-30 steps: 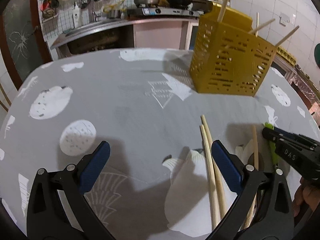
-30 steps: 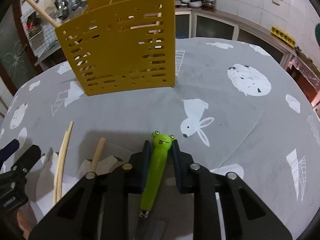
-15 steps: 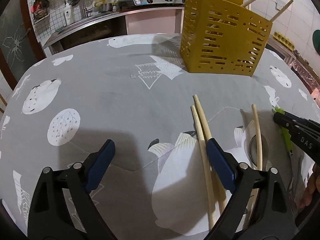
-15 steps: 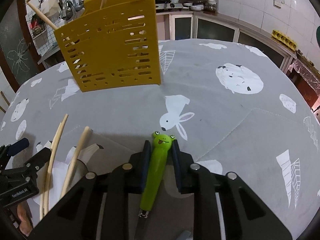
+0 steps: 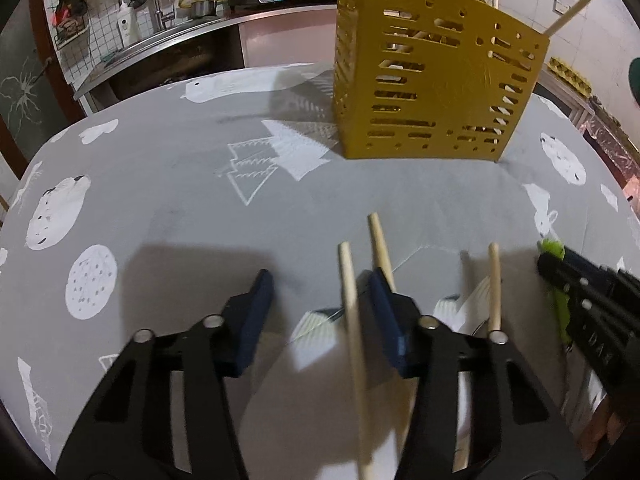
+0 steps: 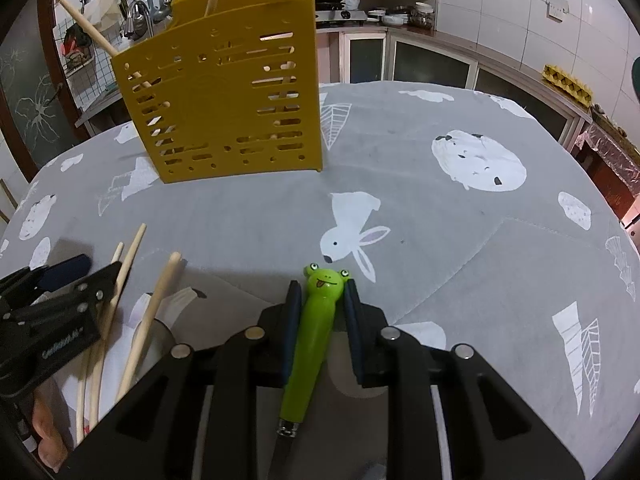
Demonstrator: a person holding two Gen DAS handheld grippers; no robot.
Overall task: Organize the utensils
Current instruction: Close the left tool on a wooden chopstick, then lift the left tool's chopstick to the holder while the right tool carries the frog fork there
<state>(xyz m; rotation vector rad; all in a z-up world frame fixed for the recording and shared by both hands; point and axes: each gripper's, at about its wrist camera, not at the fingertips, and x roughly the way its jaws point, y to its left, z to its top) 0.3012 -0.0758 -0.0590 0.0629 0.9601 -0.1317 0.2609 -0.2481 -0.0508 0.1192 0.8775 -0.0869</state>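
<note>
Left wrist view: left gripper (image 5: 320,292) low over the table, jaws closing, about half apart. One pale chopstick (image 5: 352,320) between the blue pads (image 5: 256,312), close against the right pad, not yet pinched. Second chopstick (image 5: 382,250) just beyond that pad, passing behind it, tip poking out above. Third chopstick (image 5: 495,284) off to the right, apart from the pair, lying over a white patch of the cloth. All three flat on the grey printed tablecloth (image 5: 180,200), tips pointing away towards the yellow utensil holder (image 5: 432,80). Holder upright at the far side of the table, well apart from the loose sticks, slotted walls, several chopsticks already standing in it and leaning out of the top. At the right edge, right gripper (image 5: 560,276), black, with a sliver of green at its tip.

Right wrist view: right gripper (image 6: 320,300) clamped on a green frog-headed handle (image 6: 316,320), narrow gap, pads pressing both sides just below the frog face. Handle pointing forward, frog head sticking out past the fingertips; metal neck visible at the near end, rest of the utensil hidden under the gripper body. Left gripper (image 6: 80,272) at the lower left over the loose chopsticks (image 6: 152,312), part of a hand (image 6: 44,428) below it. Yellow holder (image 6: 224,88) ahead and to the left, upright, well apart from the frog handle. Kitchen counter and hanging tools behind the table.
</note>
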